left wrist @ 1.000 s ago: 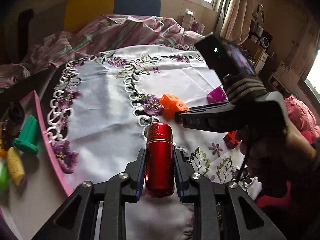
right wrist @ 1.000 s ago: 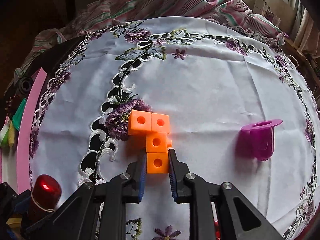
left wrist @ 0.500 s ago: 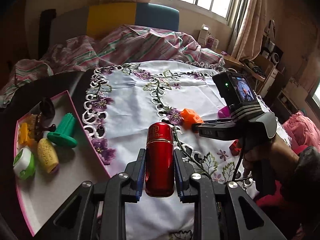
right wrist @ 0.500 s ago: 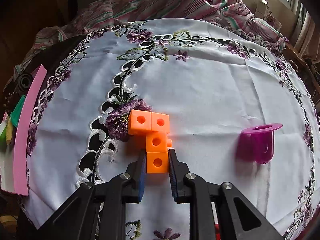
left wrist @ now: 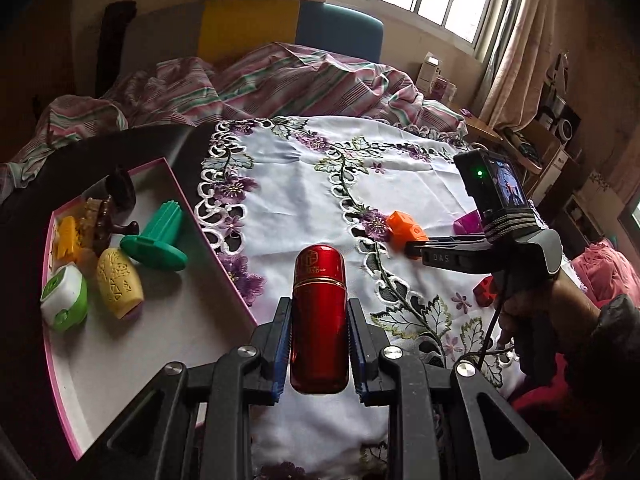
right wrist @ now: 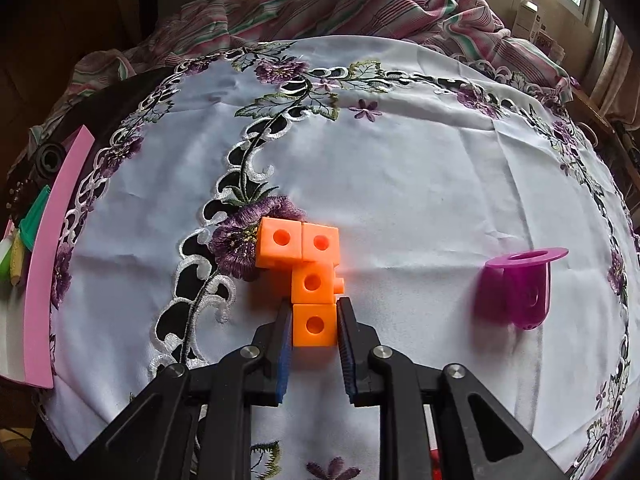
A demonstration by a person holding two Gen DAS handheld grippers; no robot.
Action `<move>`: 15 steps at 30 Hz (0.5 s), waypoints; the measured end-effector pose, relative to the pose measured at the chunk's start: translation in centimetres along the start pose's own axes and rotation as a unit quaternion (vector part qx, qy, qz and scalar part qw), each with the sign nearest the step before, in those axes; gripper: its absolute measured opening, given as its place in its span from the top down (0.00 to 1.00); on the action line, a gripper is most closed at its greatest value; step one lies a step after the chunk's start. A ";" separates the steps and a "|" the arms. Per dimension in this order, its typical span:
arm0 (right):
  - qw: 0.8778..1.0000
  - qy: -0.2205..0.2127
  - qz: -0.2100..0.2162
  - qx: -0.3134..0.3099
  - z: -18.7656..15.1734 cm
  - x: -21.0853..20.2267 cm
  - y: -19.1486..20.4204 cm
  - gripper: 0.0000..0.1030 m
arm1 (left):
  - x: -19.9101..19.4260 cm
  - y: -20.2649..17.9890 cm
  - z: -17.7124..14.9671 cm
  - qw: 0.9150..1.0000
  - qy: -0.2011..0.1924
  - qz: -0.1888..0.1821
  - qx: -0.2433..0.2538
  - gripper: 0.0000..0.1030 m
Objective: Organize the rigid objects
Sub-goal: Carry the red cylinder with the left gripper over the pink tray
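Left gripper [left wrist: 319, 344] jaws clamp one glossy red capsule-shaped canister [left wrist: 319, 320], lying lengthwise between the pads, nose toward 12 o'clock, held above the embroidered cloth [left wrist: 304, 184] with the pink-rimmed tray [left wrist: 212, 240] at 9 o'clock. Right gripper [right wrist: 314, 334] jaws bracket the nearest cube of one orange four-cube block cluster [right wrist: 310, 276] resting on the cloth, pads against its sides. One purple flanged cup [right wrist: 520, 284] lies at 3 o'clock, well apart.

Raised letters reading what looks like "DAS" run along the side of the right gripper [left wrist: 416, 249], seen from the left wrist camera. The red canister [left wrist: 319, 320] carries a gold emblem and a line of gold characters near its cap, too small to read.
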State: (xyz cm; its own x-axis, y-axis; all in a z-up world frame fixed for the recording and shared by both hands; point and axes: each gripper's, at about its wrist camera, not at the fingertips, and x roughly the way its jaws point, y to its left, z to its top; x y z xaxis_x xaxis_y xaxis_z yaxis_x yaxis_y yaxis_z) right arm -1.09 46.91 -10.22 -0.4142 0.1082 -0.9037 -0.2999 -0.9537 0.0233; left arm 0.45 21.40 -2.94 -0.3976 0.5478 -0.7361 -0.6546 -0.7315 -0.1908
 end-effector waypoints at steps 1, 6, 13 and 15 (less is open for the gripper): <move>1.000 0.000 0.001 0.002 0.0 0.0 0.0 0.80 | 0.0 0.1 0.0 1.000 0.000 0.001 -0.001 0.75; 1.000 0.001 0.014 0.024 0.1 0.0 -0.6 0.80 | -0.2 0.3 -0.2 1.000 0.000 0.003 -0.005 0.75; 1.000 -0.002 -0.001 0.002 0.0 0.0 0.0 0.80 | -0.3 1.0 -0.3 1.000 0.003 0.006 -0.017 0.75; 1.000 -0.003 -0.005 -0.006 -0.1 0.0 0.2 0.80 | -0.4 1.2 -0.3 1.000 0.001 0.006 -0.019 0.75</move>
State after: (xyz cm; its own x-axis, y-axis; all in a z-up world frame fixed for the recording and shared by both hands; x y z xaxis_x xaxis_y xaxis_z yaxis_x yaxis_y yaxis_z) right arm -1.09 46.74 -10.25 -0.4169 0.1205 -0.9009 -0.2940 -0.9558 0.0082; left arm 0.00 20.20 -3.02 -0.4035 0.5377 -0.7403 -0.6245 -0.7532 -0.2067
